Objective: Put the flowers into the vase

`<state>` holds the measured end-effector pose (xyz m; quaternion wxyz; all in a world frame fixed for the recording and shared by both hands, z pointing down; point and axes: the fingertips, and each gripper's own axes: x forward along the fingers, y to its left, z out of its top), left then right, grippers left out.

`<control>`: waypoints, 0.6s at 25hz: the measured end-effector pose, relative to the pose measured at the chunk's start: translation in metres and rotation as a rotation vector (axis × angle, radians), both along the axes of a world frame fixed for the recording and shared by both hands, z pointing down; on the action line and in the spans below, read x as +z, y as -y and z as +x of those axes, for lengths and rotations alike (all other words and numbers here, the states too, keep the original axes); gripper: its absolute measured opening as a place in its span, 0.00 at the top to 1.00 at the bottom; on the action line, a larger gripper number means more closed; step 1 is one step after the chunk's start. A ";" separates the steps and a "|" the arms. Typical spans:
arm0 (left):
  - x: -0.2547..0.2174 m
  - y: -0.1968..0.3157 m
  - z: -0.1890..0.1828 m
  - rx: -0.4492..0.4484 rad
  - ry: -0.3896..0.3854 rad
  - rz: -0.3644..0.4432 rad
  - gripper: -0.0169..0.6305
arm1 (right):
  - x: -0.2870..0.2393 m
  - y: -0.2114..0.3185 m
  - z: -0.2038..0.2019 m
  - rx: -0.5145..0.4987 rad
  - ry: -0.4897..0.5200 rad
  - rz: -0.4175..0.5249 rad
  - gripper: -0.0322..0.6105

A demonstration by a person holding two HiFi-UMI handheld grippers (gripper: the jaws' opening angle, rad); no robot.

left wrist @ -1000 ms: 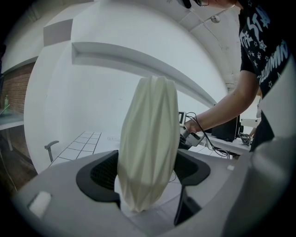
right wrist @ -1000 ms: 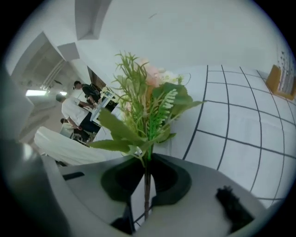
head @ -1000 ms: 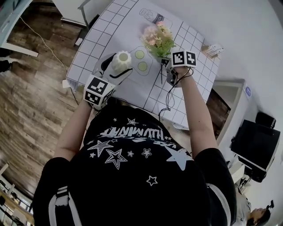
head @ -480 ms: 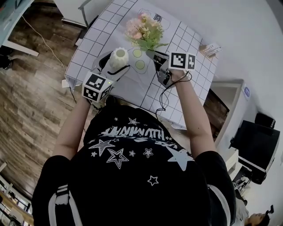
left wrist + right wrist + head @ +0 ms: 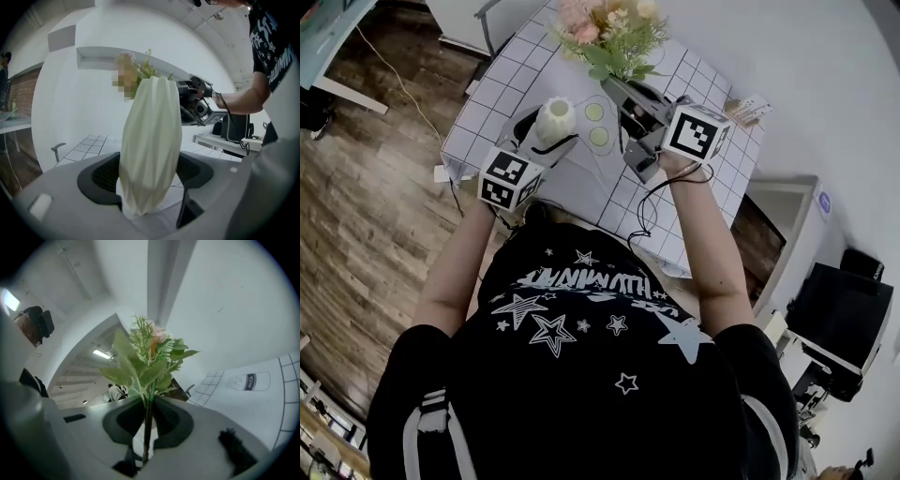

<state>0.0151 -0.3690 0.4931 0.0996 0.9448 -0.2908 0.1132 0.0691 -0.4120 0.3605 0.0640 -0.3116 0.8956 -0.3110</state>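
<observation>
A cream ribbed vase (image 5: 555,120) stands upright on the grid-patterned table (image 5: 487,103). My left gripper (image 5: 542,139) is shut on its lower body, and in the left gripper view the vase (image 5: 151,140) fills the gap between the pads of that gripper (image 5: 150,178). The flowers (image 5: 609,33), pink blooms with green leaves, hang high over the table's far side, right of the vase and well above it. My right gripper (image 5: 626,94) is shut on their stems and points about level. In the right gripper view the thin green stem (image 5: 148,427) runs between the jaws of that gripper (image 5: 147,420).
Two green discs (image 5: 597,124) lie on a printed outline just right of the vase. A small packet (image 5: 752,108) sits at the table's right edge. A black cable (image 5: 645,225) trails from the right gripper. Wooden floor lies to the left.
My right gripper has risen with the flowers and tipped towards level, so the bouquet now sits near the view's top edge. The left gripper and the vase have stayed put.
</observation>
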 end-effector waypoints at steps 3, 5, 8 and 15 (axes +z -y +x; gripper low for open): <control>0.001 -0.001 0.002 -0.006 0.003 0.002 0.40 | -0.035 -0.004 -0.017 -0.037 0.036 0.085 0.88; 0.002 -0.002 0.003 -0.007 0.005 0.003 0.40 | -0.056 -0.005 -0.027 -0.056 0.054 0.143 0.88; 0.002 -0.002 0.003 -0.007 0.004 0.005 0.40 | -0.083 -0.004 -0.039 -0.055 0.072 0.237 0.88; 0.001 0.000 0.002 0.001 -0.002 0.003 0.40 | -0.114 0.013 -0.068 -0.019 0.102 0.385 0.88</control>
